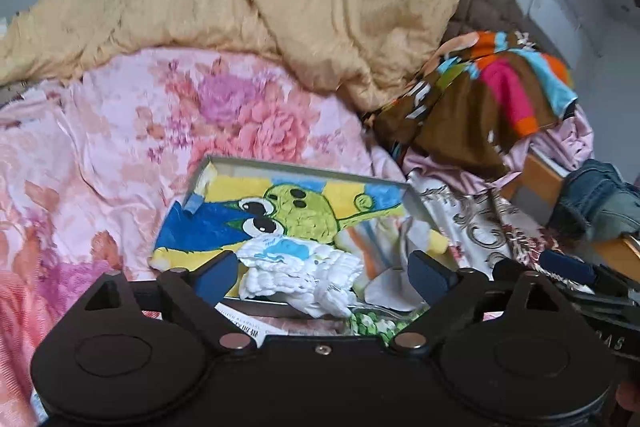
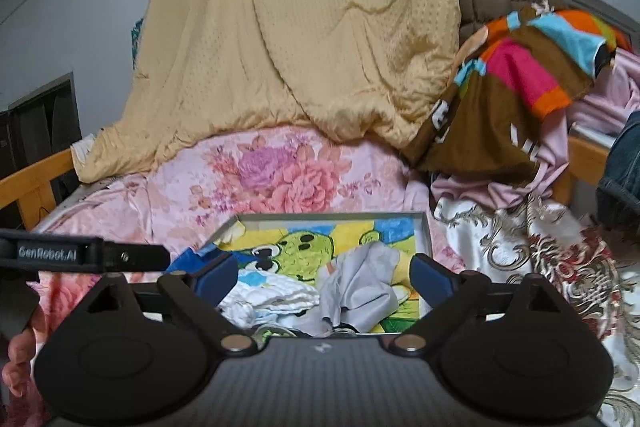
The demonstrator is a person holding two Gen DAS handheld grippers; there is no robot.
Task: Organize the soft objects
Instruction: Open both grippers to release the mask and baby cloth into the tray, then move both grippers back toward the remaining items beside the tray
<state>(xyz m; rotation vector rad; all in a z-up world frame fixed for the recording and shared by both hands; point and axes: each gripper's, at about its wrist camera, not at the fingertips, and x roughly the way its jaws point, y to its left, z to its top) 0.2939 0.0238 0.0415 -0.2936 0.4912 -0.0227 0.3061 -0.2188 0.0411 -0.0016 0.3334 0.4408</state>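
Lying in a shallow box (image 2: 423, 231) on the bed's floral sheet (image 1: 120, 147) are a cartoon towel (image 1: 288, 211), a white cloth (image 1: 296, 275) and a grey cloth (image 2: 360, 287). Left hand-held gripper (image 1: 324, 273) and right hand-held gripper (image 2: 324, 277) both gape wide, empty, with the cloths just beyond their fingertips. A tan quilt (image 2: 300, 39) is heaped at twelve o'clock.

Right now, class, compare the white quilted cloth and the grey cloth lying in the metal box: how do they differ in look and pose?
The white quilted cloth is puffy and stitched, with pale blue patches; the grey cloth is thin, smooth and plain. The white quilted cloth lies low in a flattish bundle at the box's near left; the grey cloth is crumpled into a raised peak to its right. Both rest on the cartoon towel inside the metal box, neither gripped.
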